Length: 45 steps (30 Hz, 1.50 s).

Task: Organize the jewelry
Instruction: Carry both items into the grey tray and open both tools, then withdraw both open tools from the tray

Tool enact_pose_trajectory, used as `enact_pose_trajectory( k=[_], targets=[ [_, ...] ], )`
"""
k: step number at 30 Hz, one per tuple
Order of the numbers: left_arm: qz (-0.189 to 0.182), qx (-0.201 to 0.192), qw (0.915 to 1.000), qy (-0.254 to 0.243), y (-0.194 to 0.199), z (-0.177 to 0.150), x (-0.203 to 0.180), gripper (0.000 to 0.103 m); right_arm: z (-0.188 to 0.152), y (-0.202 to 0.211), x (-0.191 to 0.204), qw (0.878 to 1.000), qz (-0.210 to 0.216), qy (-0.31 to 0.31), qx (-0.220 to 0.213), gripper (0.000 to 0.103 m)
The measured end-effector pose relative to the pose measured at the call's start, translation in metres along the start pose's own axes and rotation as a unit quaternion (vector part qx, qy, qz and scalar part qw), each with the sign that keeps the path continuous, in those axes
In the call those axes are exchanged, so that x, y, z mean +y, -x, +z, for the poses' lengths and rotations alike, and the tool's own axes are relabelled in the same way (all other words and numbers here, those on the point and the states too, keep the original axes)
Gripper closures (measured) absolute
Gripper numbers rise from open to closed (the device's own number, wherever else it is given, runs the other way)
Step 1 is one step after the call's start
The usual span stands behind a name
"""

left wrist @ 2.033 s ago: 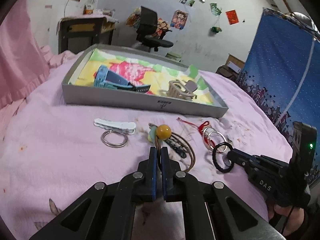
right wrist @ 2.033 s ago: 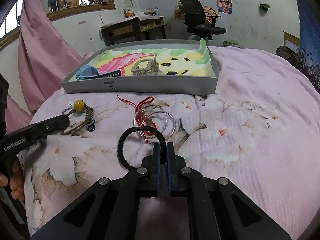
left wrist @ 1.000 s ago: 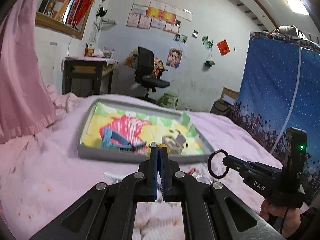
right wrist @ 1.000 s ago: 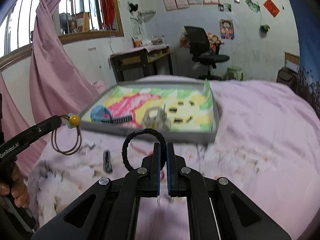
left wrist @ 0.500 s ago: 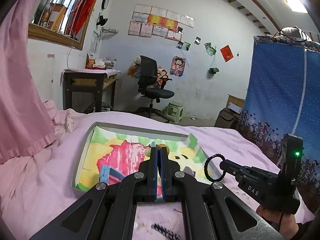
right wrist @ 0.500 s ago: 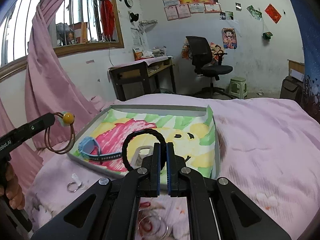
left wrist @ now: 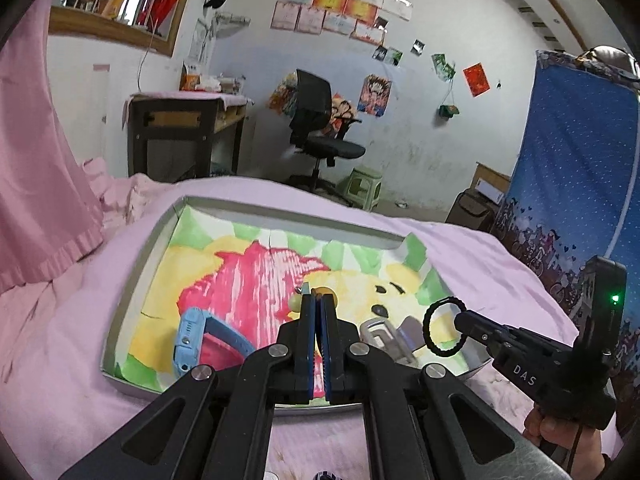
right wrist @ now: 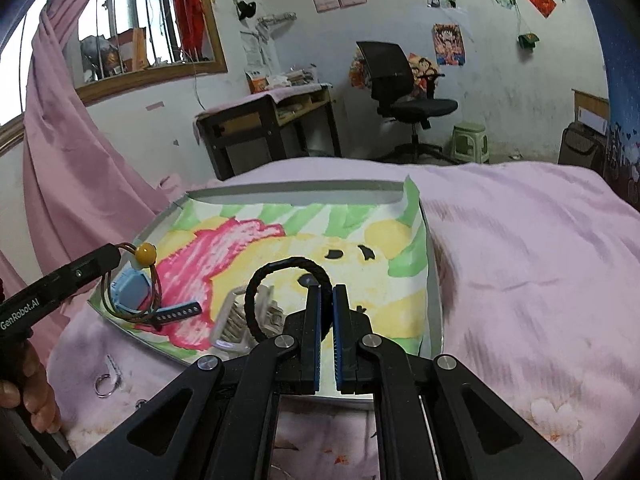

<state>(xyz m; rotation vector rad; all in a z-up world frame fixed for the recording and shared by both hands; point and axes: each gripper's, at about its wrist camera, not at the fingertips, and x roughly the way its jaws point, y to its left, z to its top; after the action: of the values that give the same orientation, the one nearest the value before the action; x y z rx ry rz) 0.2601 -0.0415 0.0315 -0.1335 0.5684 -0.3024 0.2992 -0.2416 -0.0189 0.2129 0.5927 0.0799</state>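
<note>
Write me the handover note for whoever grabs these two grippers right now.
Left gripper: shut on the brown cord loop with the yellow bead, held over the tray's left side.
Right gripper: shut on the black hair tie, over the tray's right side.
Already in the tray: blue watch, pale hair claw.
Left to do: drop both held pieces in the tray, then collect the white clip with the metal ring lying on the pink bedsheet.

Both grippers have carried their loads off the bedspread — bead hair tie (right wrist: 145, 254) and black hair tie (right wrist: 289, 294) now hang over the tray (right wrist: 300, 189).
</note>
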Motion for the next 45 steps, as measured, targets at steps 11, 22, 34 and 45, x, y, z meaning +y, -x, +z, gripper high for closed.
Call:
enact_pose_trajectory(
  k=[11, 22, 34, 45],
  targets=[
    [0.013, 0.091, 0.9956, -0.015, -0.03, -0.016, -0.006, 0.1, -0.012, -0.024, 0.001, 0.998, -0.011, -0.001, 0.058, 0.098],
    [0.027, 0.113, 0.9932, 0.004, -0.032, -0.017, 0.0, 0.099, -0.017, -0.025, 0.001, 0.997, -0.02, 0.0, 0.076, 0.097],
    [0.029, 0.072, 0.9968, 0.017, -0.002, -0.016, 0.005, 0.065, -0.014, 0.008, 0.002, 0.999, -0.032, 0.01, 0.029, 0.069],
    [0.028, -0.017, 0.9993, 0.019, 0.054, -0.024, -0.001, 0.02, -0.016, 0.072, 0.001, 0.998, -0.004, -0.003, -0.065, 0.029]
  ],
)
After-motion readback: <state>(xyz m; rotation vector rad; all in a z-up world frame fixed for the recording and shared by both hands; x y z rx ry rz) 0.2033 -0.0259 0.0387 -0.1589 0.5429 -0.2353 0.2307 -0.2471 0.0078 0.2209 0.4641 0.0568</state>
